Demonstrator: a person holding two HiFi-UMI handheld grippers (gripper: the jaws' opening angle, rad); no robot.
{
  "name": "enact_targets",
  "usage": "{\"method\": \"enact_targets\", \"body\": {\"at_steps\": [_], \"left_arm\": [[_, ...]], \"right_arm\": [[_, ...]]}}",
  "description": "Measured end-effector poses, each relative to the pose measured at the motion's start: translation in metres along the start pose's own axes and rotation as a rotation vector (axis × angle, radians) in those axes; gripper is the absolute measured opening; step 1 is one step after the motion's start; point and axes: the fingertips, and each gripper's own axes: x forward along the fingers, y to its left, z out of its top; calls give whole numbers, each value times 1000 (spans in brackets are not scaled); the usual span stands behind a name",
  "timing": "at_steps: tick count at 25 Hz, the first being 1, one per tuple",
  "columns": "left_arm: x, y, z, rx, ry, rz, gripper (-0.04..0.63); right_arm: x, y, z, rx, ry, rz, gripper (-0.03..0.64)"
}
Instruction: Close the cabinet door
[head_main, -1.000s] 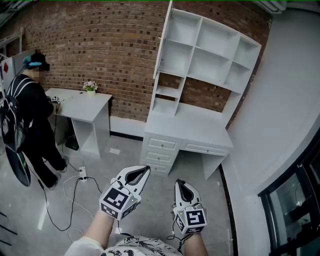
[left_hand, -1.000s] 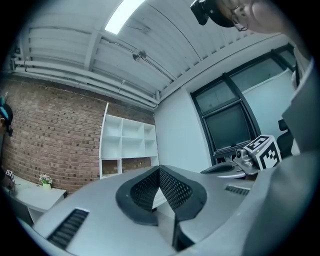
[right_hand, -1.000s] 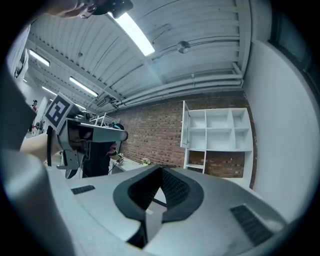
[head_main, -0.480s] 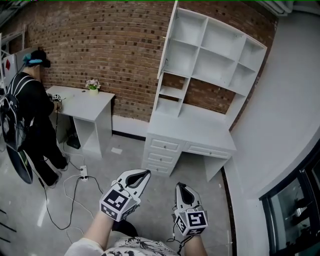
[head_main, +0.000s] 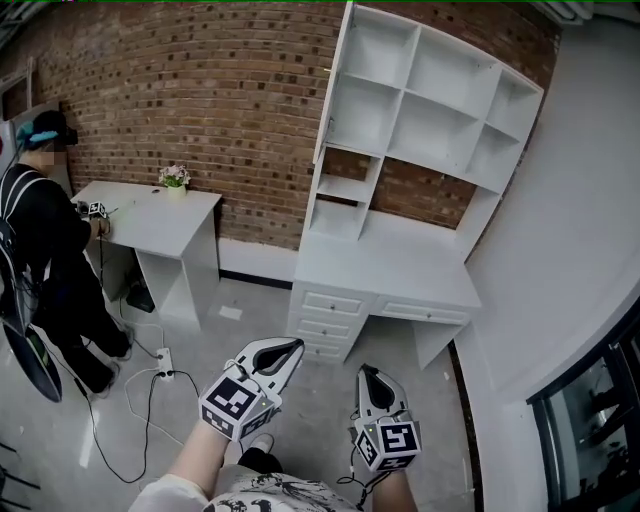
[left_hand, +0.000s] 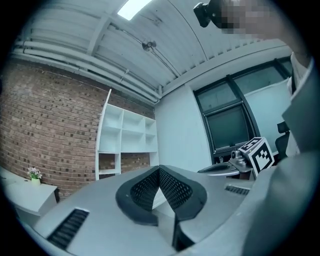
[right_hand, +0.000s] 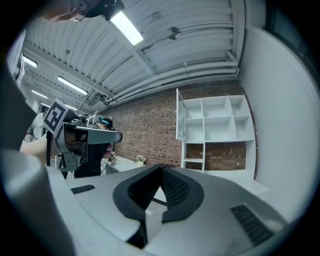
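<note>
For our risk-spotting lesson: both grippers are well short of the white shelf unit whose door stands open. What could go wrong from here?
1. The cabinet door is edge-on and sits high above the desktop; the shut left gripper or right gripper might slip off its thin edge.
2. Loose cables and a power strip lie on the floor nearby; a foot might catch them.

Grey floor (head_main: 250, 335) fills the lower half, with a power strip (head_main: 163, 358) and loose cables (head_main: 130, 395) lying at lower left. The small white table (head_main: 150, 210) at left has a flower pot (head_main: 175, 179) on top. The white desk (head_main: 390, 265) mid-frame carries a shelf unit (head_main: 430, 110) above it.
</note>
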Motion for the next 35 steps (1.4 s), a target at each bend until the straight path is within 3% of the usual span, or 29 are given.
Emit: {"method": "enact_targets", "body": {"at_steps": [13,19,26,35], "left_arm": [[86,193,-10,5,37,-5,9],[106,260,-18,7,50,3,9],[141,298,-40,-7,80,-21,9],[225,351,-55,-25,97,62,9]], "right_arm": [[201,-20,15,40,-12,-48,5],[272,-31,12,53,-2,-72,5],[334,-57,5,50,18,-86,5],[419,-120,1,21,26,-12,5]]}}
